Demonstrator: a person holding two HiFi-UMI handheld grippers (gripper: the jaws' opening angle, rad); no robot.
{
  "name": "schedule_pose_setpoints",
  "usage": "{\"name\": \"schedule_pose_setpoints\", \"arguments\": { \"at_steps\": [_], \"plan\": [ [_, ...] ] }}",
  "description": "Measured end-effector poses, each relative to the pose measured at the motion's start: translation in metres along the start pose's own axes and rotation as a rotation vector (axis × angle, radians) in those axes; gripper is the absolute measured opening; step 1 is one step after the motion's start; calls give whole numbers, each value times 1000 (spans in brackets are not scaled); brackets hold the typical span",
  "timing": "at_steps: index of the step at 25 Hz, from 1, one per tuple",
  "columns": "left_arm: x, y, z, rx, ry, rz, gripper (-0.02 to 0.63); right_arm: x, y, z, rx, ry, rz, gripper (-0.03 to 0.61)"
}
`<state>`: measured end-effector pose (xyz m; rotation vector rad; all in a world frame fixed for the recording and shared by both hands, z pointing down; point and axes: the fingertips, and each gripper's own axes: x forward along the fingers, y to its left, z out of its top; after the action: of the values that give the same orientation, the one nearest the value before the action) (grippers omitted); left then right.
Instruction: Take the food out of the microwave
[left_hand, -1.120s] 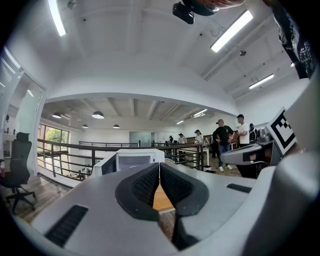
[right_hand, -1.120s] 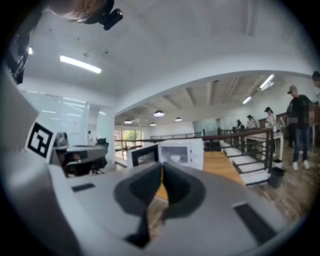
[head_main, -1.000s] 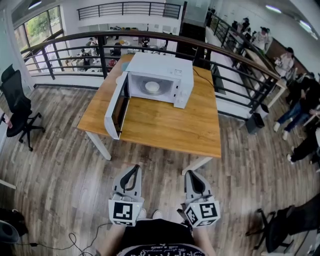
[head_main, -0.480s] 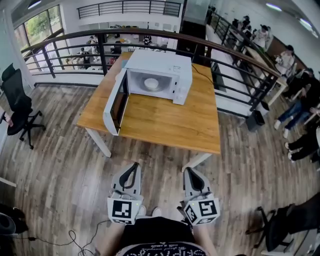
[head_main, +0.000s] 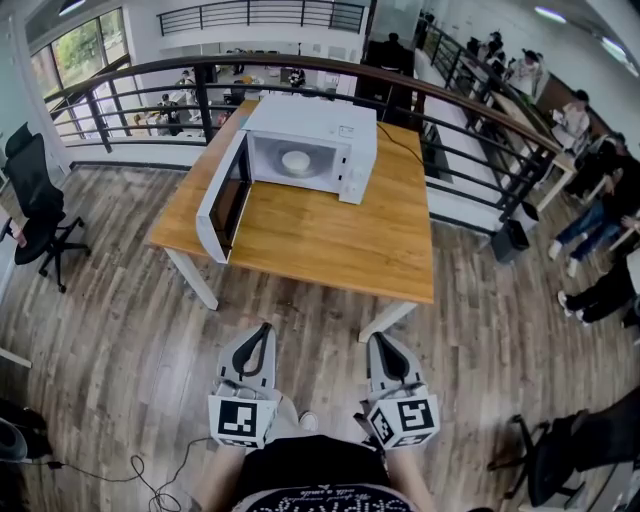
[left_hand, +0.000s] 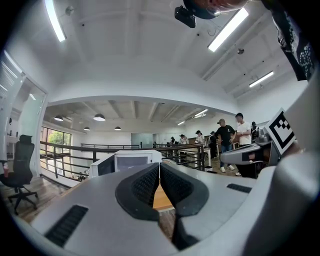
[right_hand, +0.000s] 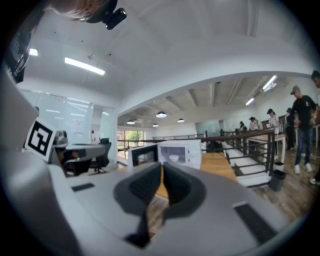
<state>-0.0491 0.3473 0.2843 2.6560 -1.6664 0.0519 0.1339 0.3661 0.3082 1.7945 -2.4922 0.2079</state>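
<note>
Holding left claw (head_main: 262, 330) and right claw (head_main: 378, 340) pinched together, empty: I'm far from the desk (head_main: 330, 240). Microwave door (head_main: 222, 205) open, food (head_main: 296, 160) exposed.

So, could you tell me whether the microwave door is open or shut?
Open: the door stands swung out from the left side of the microwave, leaving the white dish inside plainly visible.

The right gripper (right_hand: 161, 172) is seen with its jaws pressed together; beyond the tips, a white microwave (right_hand: 180, 151) is set on a wooden table (right_hand: 215, 164); its door (right_hand: 143, 155) is swung open to the left; a pale bowl (right_hand: 173, 157) is glimpsed inside; a railing (right_hand: 245, 136) is seen at the right.
</note>
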Motion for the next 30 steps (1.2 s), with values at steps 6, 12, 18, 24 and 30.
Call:
{"name": "schedule_pose_setpoints", "arguments": {
  "at_steps": [6,12,18,24,30],
  "plan": [
    [14,-6,-3,6,5,-15,34,5,-15,-8,18,17,-13,35],
    [58,20,2,-1,-29,-5,34,52,-23,-5,13,27,-7,35],
    [121,61,16,5,-54,-18,34,120,-32,12,7,32,-9,35],
    [180,103,24,-2,-47,-53,34,186,-40,26,4,38,-33,35],
    [230,136,23,5,-40,-100,34,248,-45,32,-3,48,-52,35]
  ]
}}
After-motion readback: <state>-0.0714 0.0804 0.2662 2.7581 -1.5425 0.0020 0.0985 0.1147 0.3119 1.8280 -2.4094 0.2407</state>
